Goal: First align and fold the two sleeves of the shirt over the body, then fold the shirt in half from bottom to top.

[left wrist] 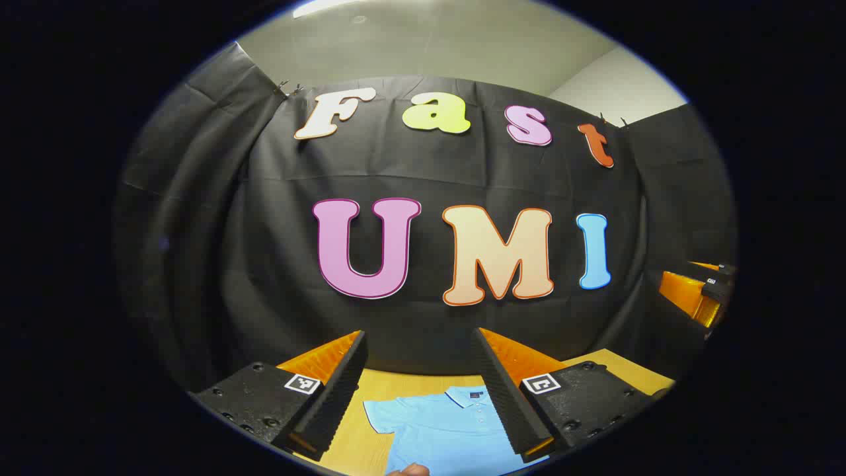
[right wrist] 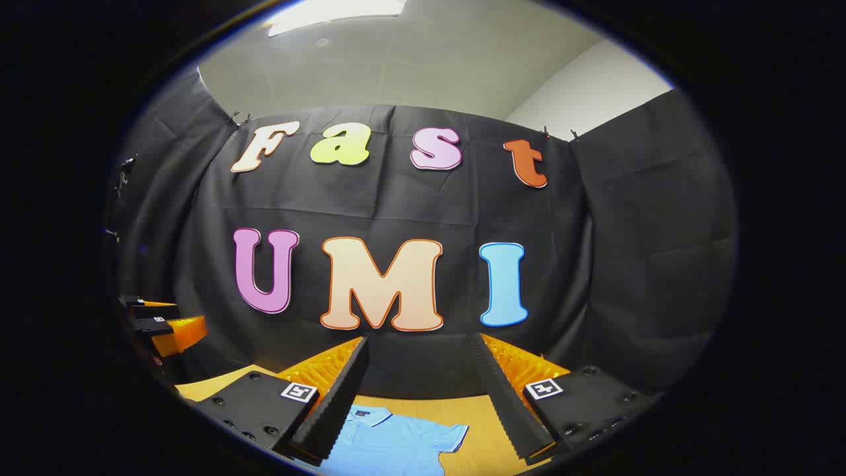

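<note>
A light blue polo shirt [left wrist: 444, 430] lies flat on the wooden table [left wrist: 624, 367], collar toward the back wall and short sleeves spread out. In the left gripper view my left gripper [left wrist: 420, 390] hangs open above the shirt, its fingers wide apart and holding nothing. In the right gripper view my right gripper [right wrist: 423, 396] is also open and held above the table, over the shirt [right wrist: 390, 439] and its right sleeve [right wrist: 449, 436]. The right gripper [left wrist: 704, 291] shows far off at the right edge of the left gripper view, and the left gripper [right wrist: 158, 324] at the left edge of the right gripper view.
Black cloth [left wrist: 423, 172] walls the booth behind and on both sides of the table [right wrist: 476, 449]. A fingertip [left wrist: 410, 470] of a hand pokes in at the bottom edge of the left gripper view, at the shirt's near part.
</note>
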Demonstrator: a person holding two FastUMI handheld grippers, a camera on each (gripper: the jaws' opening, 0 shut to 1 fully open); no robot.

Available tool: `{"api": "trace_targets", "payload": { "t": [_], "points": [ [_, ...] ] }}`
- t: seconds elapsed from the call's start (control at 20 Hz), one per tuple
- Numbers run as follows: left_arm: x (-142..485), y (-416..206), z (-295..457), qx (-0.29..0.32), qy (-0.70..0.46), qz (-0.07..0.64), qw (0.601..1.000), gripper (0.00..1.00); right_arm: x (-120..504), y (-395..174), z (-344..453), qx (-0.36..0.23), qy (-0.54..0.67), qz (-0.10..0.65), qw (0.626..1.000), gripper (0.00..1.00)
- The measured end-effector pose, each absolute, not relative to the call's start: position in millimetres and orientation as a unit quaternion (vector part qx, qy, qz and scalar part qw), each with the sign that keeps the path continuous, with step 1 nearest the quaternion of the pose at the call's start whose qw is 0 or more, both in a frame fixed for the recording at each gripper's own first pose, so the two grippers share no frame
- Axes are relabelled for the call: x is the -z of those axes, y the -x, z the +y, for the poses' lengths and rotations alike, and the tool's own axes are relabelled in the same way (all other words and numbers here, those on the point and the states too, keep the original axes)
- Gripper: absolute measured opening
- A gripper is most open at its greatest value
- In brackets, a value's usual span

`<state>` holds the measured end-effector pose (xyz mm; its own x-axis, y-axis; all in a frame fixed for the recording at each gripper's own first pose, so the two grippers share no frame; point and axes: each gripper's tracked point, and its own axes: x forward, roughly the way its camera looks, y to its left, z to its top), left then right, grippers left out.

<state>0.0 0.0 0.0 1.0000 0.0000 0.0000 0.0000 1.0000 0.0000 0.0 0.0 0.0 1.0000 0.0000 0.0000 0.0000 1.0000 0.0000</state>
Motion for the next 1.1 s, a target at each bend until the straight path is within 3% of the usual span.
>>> {"api": "trace_targets", "payload": {
  "t": [1.1],
  "points": [
    [-14, 1, -9, -0.015, -0.04, -0.011, 0.999, 0.94, 47, -44, -34, -0.023, 0.029, 0.038, 0.999, 0.98]
  ]
}}
